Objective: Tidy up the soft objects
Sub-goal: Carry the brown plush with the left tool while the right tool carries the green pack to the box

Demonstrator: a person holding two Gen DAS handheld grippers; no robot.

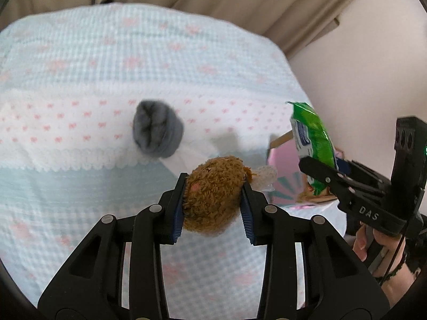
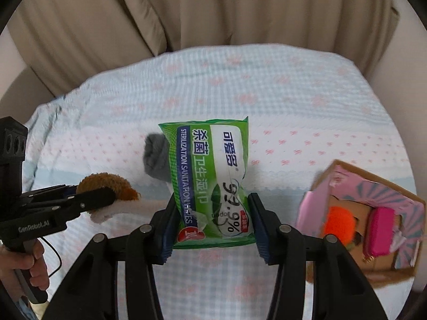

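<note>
Beige curtains back a bed (image 2: 267, 85) under a gingham quilt. My left gripper (image 1: 213, 200) clamps a brown plush toy (image 1: 213, 200); my right gripper (image 2: 213, 224) clamps a green wipes pack (image 2: 213, 181). Both hang mid-carry; next they belong in the pink cardboard box (image 2: 400, 194) at the bed's right edge. A grey sock roll (image 1: 157, 130) waits mid-bed.

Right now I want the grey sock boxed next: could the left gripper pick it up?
Probably not yet: the left gripper is shut on the brown plush toy. The grey sock lies uncovered on the bedspread ahead.
</note>
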